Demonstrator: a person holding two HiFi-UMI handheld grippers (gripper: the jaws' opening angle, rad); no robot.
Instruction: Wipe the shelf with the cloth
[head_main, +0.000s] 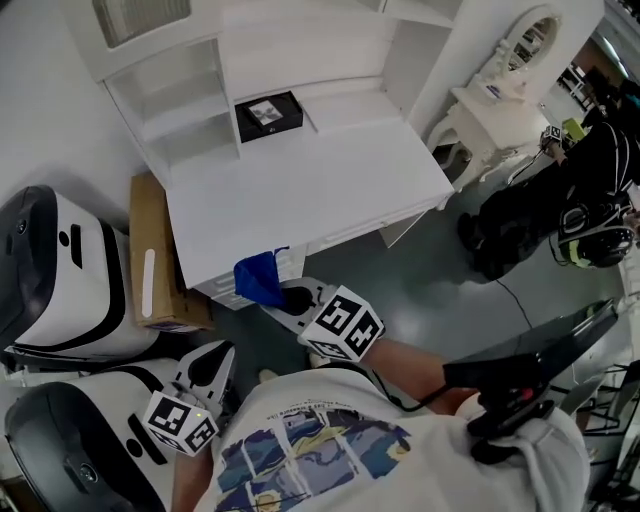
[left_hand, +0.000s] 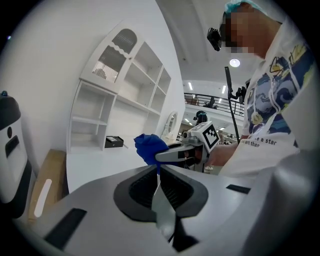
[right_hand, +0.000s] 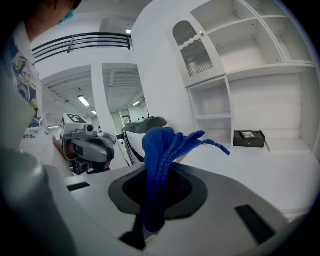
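Nothing wiped yet, seemingly: approach step, with next a reach forward to press down on the tall white wooden shelf unit (head_main: 300, 190). Below its front edge, left gripper (head_main: 215, 362), closed on nothing. At that edge, right gripper (head_main: 283, 297), clamped narrow around bunched blue woven cloth (head_main: 255, 278).

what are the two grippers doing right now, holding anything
Left gripper: shut, nothing between its jaws.
Right gripper: shut on the blue cloth.
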